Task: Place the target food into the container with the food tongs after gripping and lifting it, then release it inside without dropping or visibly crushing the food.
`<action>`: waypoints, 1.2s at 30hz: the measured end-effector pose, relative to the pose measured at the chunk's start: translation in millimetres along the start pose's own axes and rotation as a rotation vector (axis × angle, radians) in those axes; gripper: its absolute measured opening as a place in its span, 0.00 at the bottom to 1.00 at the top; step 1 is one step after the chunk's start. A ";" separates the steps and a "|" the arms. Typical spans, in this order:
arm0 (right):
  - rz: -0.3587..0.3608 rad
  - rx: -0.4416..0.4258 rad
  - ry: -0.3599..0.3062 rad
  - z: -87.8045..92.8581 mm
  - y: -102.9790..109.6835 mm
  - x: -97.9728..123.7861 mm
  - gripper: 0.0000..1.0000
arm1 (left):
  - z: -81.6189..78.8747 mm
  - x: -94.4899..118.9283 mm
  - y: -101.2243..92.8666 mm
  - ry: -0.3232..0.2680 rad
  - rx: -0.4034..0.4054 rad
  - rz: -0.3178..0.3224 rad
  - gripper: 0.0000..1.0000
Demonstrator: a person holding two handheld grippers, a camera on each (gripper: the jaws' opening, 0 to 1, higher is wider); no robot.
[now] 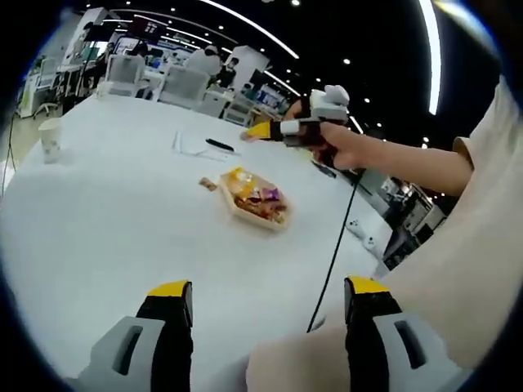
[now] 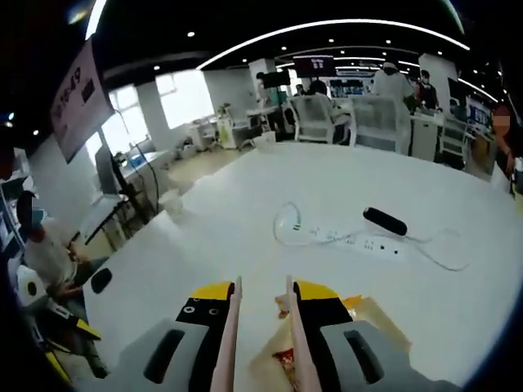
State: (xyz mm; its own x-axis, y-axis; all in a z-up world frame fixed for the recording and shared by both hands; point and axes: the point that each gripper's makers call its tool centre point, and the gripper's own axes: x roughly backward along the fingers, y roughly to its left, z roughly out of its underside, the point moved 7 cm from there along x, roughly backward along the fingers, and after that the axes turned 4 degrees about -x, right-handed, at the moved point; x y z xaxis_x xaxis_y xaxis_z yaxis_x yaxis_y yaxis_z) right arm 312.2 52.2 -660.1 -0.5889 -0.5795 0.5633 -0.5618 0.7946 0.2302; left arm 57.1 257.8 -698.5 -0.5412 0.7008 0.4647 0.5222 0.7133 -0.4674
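Left gripper view, snack-filled container, table

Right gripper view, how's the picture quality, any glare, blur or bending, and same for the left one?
Right gripper view: strong fisheye bending, the ceiling light strip arcs overhead; the white table is bright and washed out, the power strip soft, and the tongs are blurred between the jaws. Left gripper view: the same curvature, a dark ceiling with glaring strips, and the food tray slightly soft.

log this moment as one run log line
phase: approach | right gripper: shut on tongs, above container | food: in container, ungripped | left gripper: open, idle over table
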 end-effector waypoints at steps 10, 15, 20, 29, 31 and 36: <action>-0.010 0.079 0.072 8.7 -5.1 -18.4 0.28 | -1.6 16.1 9.0 -0.024 -0.008 -0.077 0.77; -0.016 0.138 0.117 11.4 0.8 -31.6 0.28 | 6.3 20.3 9.0 -0.028 0.014 -0.090 0.76; -0.017 0.198 0.205 22.6 1.1 -49.3 0.28 | 14.6 20.8 6.4 -0.025 0.048 -0.094 0.76; -0.024 0.249 0.275 30.4 1.7 -68.3 0.28 | 17.6 27.0 8.7 -0.034 0.076 -0.118 0.76; -0.028 0.249 0.283 31.9 1.7 -70.5 0.28 | 17.8 28.5 9.4 -0.036 0.077 -0.122 0.75; -0.028 0.266 0.303 33.4 2.6 -75.1 0.27 | 20.6 30.2 8.7 -0.032 0.087 -0.122 0.76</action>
State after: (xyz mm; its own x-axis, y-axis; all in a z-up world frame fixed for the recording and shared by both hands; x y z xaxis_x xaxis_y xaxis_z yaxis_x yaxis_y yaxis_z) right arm 335.5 91.8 -728.3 -0.3953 -0.4894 0.7773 -0.7293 0.6817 0.0583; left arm 31.7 284.9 -704.1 -0.6187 0.6074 0.4983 0.3933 0.7885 -0.4728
